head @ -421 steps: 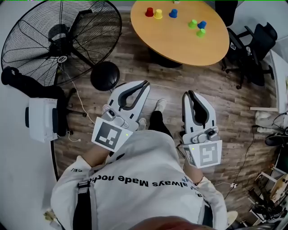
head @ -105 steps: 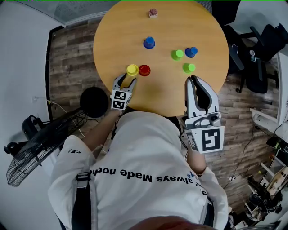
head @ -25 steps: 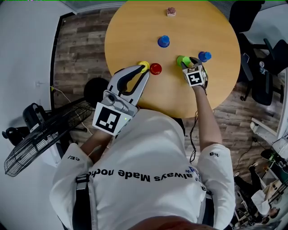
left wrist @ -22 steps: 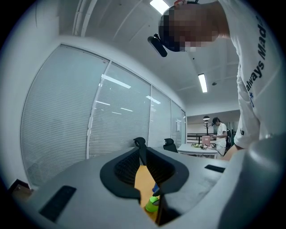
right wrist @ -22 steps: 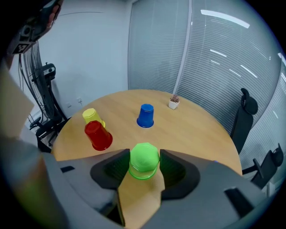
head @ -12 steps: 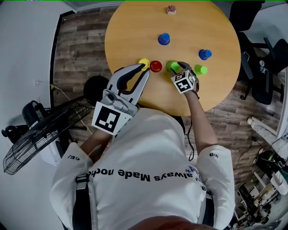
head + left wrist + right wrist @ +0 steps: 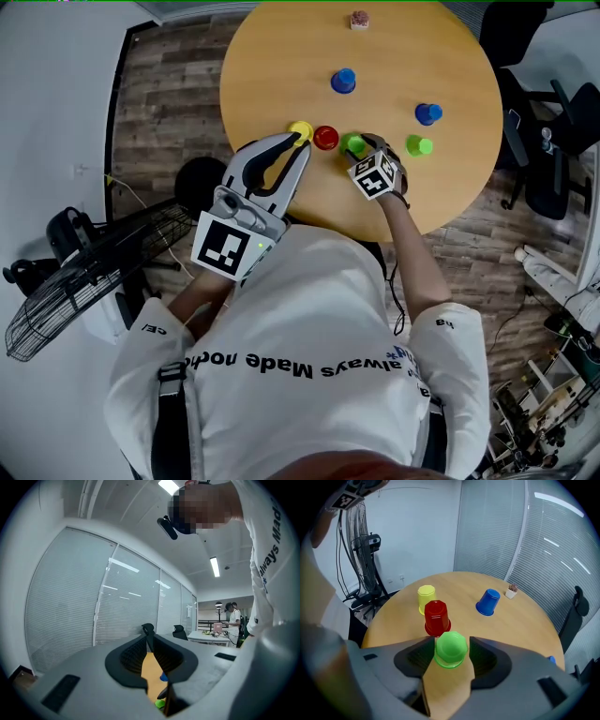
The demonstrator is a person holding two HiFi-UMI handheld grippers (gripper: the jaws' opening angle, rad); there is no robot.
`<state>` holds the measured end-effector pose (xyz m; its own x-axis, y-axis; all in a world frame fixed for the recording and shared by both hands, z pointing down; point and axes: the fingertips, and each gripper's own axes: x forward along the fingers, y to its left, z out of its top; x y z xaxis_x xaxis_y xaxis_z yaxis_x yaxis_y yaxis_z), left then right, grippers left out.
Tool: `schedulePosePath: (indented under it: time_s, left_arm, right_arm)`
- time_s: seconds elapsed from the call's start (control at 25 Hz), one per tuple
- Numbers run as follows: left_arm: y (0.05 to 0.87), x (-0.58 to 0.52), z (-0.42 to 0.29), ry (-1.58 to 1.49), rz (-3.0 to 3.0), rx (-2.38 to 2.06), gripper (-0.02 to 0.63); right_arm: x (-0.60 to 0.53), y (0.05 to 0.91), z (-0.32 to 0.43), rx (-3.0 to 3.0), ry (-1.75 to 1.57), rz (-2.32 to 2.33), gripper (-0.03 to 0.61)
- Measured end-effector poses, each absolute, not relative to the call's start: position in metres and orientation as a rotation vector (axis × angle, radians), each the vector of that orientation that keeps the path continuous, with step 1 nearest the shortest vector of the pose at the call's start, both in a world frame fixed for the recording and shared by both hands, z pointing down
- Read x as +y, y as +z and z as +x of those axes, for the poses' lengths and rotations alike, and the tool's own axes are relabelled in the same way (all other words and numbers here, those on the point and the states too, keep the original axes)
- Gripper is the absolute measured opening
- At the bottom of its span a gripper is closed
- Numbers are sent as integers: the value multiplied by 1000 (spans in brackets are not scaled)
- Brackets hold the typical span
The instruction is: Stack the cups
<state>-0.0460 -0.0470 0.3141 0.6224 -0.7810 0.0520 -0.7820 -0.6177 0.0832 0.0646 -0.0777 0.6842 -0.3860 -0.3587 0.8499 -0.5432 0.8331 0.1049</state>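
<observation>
Upside-down cups stand on the round wooden table (image 7: 441,56): yellow (image 7: 301,128), red (image 7: 326,138), two blue (image 7: 343,81) (image 7: 427,113) and two green. One green cup (image 7: 353,144) (image 7: 450,648) stands right beside the red cup (image 7: 437,617), between the jaws of my right gripper (image 7: 362,146) (image 7: 451,639). Those jaws have just been opening and stand a little off the cup's sides. The other green cup (image 7: 419,145) is off to the right. My left gripper (image 7: 300,142) (image 7: 147,630) hovers at the table's near edge by the yellow cup (image 7: 426,597), shut and holding nothing.
A small pinkish object (image 7: 358,19) sits at the table's far edge. A standing fan (image 7: 66,281) and a black round base (image 7: 199,187) are on the floor to the left. Office chairs (image 7: 544,178) crowd the right side.
My right gripper has slid left across the table with the green cup between its jaws, from near the blue cup to beside the red one. The left gripper has stayed put.
</observation>
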Motion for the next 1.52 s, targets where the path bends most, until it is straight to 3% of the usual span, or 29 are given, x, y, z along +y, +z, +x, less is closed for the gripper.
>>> schedulePosePath:
  time_s: [0.4,0.72,1.12,1.52]
  left_arm:
    - [311,-51,-40,-10,2744,-1311,61]
    - [311,-55,-28,2,2769,-1274,61]
    - [307,-55,-21,6,2776,-1267,61]
    - [307,-51,-30,27,2762,-1306,61]
  right_arm:
    - [-84,653,83,-2109,211,723,253]
    - [-104,640,162,-2042,235,926,253]
    - [-120,670,261,-1875,381,1156,253]
    - [-121,704,279,-1846,524,1187,253]
